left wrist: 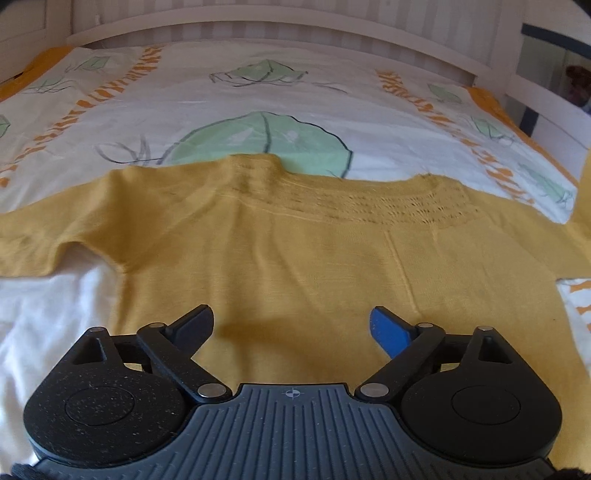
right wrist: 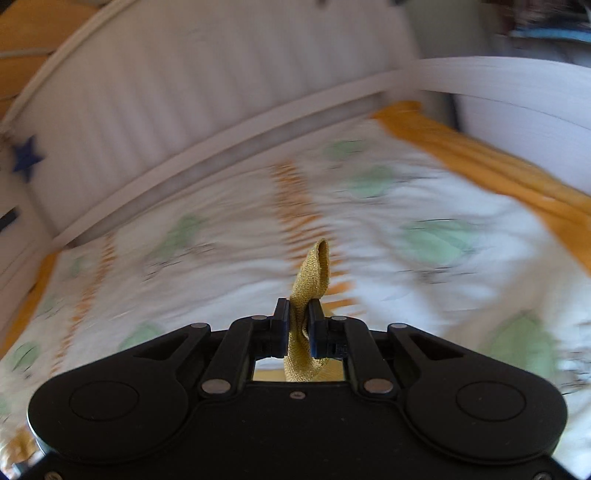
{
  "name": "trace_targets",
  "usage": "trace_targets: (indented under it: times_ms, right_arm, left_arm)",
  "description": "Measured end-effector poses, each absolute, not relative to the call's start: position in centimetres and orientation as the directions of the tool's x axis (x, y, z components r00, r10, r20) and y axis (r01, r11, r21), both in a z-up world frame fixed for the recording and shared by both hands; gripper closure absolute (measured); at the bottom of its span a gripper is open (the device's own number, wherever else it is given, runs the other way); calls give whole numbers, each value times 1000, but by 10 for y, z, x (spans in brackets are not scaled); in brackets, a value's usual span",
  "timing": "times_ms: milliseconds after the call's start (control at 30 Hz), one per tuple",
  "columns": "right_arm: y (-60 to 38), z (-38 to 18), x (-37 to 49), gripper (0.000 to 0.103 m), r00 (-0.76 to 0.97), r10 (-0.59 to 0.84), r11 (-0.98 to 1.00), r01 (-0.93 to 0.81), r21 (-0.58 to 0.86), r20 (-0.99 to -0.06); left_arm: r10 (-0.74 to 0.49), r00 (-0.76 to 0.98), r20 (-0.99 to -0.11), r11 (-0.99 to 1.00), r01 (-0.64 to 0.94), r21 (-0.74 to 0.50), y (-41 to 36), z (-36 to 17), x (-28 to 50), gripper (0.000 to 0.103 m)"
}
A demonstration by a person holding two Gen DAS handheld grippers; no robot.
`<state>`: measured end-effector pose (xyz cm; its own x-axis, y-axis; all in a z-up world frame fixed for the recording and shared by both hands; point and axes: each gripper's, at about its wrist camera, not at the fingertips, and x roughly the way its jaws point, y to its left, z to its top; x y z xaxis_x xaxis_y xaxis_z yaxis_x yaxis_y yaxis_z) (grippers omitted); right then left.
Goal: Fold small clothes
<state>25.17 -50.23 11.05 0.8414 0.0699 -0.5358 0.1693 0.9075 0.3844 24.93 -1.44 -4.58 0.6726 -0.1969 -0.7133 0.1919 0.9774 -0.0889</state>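
A small mustard-yellow knitted sweater [left wrist: 295, 251] lies flat on the bed, neckline away from me, one sleeve stretched out to the left. My left gripper [left wrist: 291, 325] hovers over its lower body, jaws wide apart, open, with nothing between them. At the right edge of the left wrist view a strip of the sweater's yellow cloth [left wrist: 585, 192] rises upward. In the right wrist view my right gripper [right wrist: 298, 317] is shut on a fold of the same yellow knit [right wrist: 312, 280], which sticks up past the fingertips, lifted above the bed.
The bed carries a white cover [left wrist: 258, 99] printed with green leaves and orange bands, orange-edged. A white slatted headboard [left wrist: 277, 26] runs along the far side and a white side rail [right wrist: 517, 92] stands at the right. A blue star [right wrist: 26, 157] hangs at the left.
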Motion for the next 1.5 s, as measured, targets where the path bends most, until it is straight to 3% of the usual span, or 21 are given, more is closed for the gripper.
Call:
trace_targets:
  times_ms: [333,567,767,1000,1100,1267,1500]
  right_arm:
    - [-332,91,306,86,790,370,868,-108,484,-489]
    - [-233,48,324,86,739,438,858,-173,484,-512]
    - [-184,5,321,85,689,470,848,-178,500,-552]
    - [-179,-17,315,72,704,476,846,-203,493,-527]
    - [-195,-16,301,43,744,420,875,-181,448,-520]
    - [-221,-15,266,39,794,262,949,-108,297,-548]
    - [-257,-37,204,26,789,117,984,-10,177,-603]
  left_arm:
    - [-108,708,-698,994,98,-54,73,-29,229,11]
    - [-150,690,-708,981,17,-192,110,-50,232,11]
    - [-159,706,-690,979,22,-203,117,-54,229,11]
    - [-176,724,-667,976,39,-215,121,-51,225,11]
    - [-198,728,-657,972,57,-230,119,-45,225,11]
    - [-234,722,-652,966,98,-238,106,-31,228,11]
    - [-251,700,-668,968,172,-183,66,-16,247,11]
